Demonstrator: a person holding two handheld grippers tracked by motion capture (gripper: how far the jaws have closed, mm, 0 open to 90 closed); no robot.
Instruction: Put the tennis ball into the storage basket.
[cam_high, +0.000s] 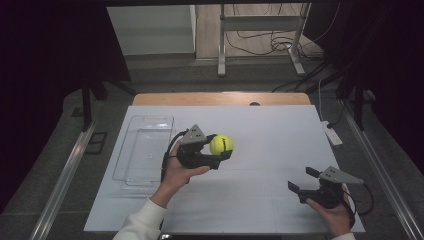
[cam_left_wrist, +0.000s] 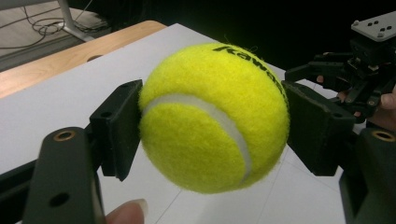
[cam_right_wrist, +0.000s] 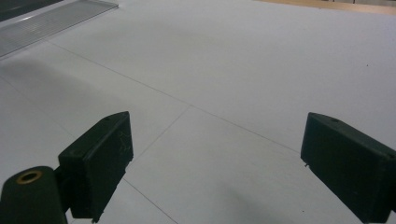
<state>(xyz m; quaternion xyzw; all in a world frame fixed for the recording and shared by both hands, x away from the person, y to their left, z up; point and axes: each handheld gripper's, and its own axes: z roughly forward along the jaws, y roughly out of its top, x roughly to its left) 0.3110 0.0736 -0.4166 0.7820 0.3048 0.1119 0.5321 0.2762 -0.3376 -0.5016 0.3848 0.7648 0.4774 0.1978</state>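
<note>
Only one bit of writing showed up anywhere: black lettering printed on the yellow tennis ball (cam_left_wrist: 212, 116), up near its top in the left gripper view. It looked like "Kawasa", maybe with more letters curling round the far side where I couldn't follow them, so I wouldn't swear to the full brand. In the high view the same print was just a dark smudge on the ball, too small to read. Nothing else carried any legible label, number or sign.

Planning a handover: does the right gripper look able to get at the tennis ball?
Probably yes: the right gripper is open, with bare table between it and the tennis ball, though the left gripper clamps its sides.
</note>
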